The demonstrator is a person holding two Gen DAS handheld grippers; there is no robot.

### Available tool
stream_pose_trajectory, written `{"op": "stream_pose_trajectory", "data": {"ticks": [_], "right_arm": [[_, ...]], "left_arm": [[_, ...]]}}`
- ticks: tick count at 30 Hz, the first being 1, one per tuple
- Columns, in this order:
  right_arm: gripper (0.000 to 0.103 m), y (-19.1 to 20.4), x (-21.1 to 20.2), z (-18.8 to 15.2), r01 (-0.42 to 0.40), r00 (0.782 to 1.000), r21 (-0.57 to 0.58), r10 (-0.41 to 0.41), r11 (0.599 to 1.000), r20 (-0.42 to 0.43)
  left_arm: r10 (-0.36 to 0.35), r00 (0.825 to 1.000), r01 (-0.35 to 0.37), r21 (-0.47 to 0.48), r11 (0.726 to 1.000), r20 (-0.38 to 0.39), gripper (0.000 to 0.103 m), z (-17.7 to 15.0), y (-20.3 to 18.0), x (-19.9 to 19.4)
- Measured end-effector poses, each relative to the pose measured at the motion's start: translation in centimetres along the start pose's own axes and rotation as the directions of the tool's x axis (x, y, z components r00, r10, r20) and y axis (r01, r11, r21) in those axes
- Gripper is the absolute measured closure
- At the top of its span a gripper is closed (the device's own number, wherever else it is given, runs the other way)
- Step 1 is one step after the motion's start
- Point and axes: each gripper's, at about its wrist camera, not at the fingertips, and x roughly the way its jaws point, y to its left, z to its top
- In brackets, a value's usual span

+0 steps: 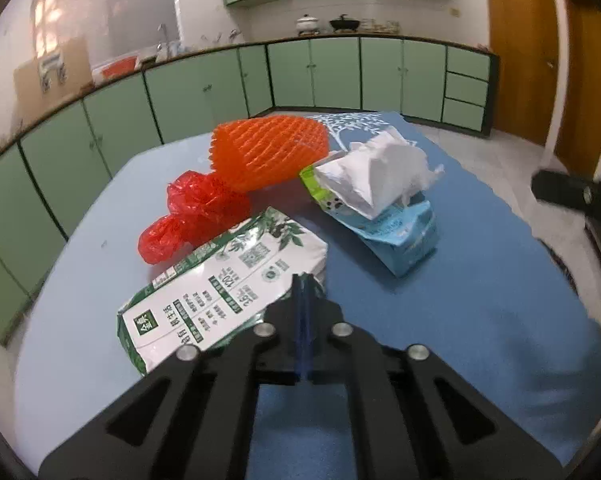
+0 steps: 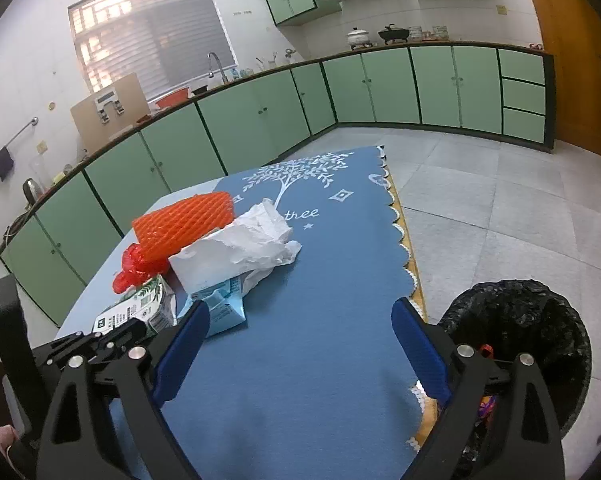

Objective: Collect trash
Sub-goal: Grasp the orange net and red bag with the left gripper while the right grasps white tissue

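A pile of trash lies on the blue table mat point(image 1: 460, 280): an orange foam net point(image 1: 268, 152), a red plastic bag point(image 1: 192, 216), a green-and-white carton point(image 1: 220, 280), a light blue carton point(image 1: 400, 236) and crumpled white paper point(image 1: 380, 172). My left gripper point(image 1: 303, 296) is shut and empty, its tips at the near edge of the green-and-white carton. My right gripper point(image 2: 300, 320) is open and empty above the mat, right of the pile; its left finger point(image 2: 184, 344) is near the light blue carton point(image 2: 220, 312). The orange net point(image 2: 184, 224), white paper point(image 2: 240, 248) and green-and-white carton point(image 2: 140, 308) show there too.
A bin lined with a black bag point(image 2: 516, 332) stands on the floor right of the table, with some trash inside. The mat's scalloped edge point(image 2: 400, 240) marks the table's right side. Green kitchen cabinets point(image 2: 260, 120) run along the far walls. The left gripper's body point(image 2: 84, 348) sits at the lower left.
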Motion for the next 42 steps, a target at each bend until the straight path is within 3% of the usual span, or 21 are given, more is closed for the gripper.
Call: {"op": "stream_pose_trajectory", "data": {"ticks": [9,13,18,19,21,22,25,28,32,36,42], "right_arm": [[0.013,2.1,2.7,1.9,-0.066,0.998,-0.048,0.065,0.997,-0.017],[0.013,3.6,5.3,3.9,-0.075,0.997,-0.104,0.074,0.992,-0.018],[0.014,3.8,9.7,4.8,-0.089,0.994,-0.102,0.081,0.991,-0.078],[0.020,3.8,10.4,4.9,-0.093,0.992,-0.105,0.083,0.990,-0.090],[0.045,3.6,11.7,4.8,-0.128,0.985,-0.089,0.116,0.988,-0.131],[0.064,3.5,12.1,4.8,-0.147,0.980,-0.077,0.135,0.986,-0.148],[0.094,3.0,12.4,4.6,-0.196,0.970,-0.063,0.184,0.979,-0.158],[0.099,2.3,10.6,4.9,-0.232,0.968,-0.046,0.226,0.972,-0.107],[0.100,1.0,7.3,5.8,-0.236,0.972,-0.034,0.235,0.971,-0.016],[0.100,-0.3,5.1,6.7,-0.223,0.974,-0.026,0.224,0.974,0.031],[0.100,-1.9,4.4,6.6,-0.182,0.982,-0.026,0.183,0.983,0.046]], "left_arm": [[-0.024,0.999,0.026,-0.068,0.997,0.028,0.103,0.7,1.5,-0.8],[-0.018,0.998,0.024,-0.080,0.996,0.068,0.101,2.0,2.0,-1.5],[0.008,0.997,0.000,-0.113,0.994,0.072,0.100,3.0,3.3,-0.4],[0.010,0.997,-0.001,-0.118,0.993,0.071,0.100,3.2,3.7,-0.2],[0.015,0.997,-0.006,-0.131,0.991,0.073,0.100,3.5,4.2,0.1],[0.018,0.997,-0.008,-0.136,0.991,0.073,0.100,3.5,4.4,0.2],[0.020,0.998,-0.009,-0.154,0.988,0.066,0.099,3.8,5.1,0.5],[0.023,0.997,-0.011,-0.169,0.986,0.067,0.090,3.9,5.6,0.5],[0.009,0.997,0.006,-0.171,0.985,0.083,0.090,4.3,5.5,0.2],[-0.020,0.992,0.041,-0.173,0.984,0.122,0.062,5.2,4.8,-0.3],[-0.021,0.988,0.044,-0.152,0.987,0.150,0.061,7.4,3.2,1.1]]}}
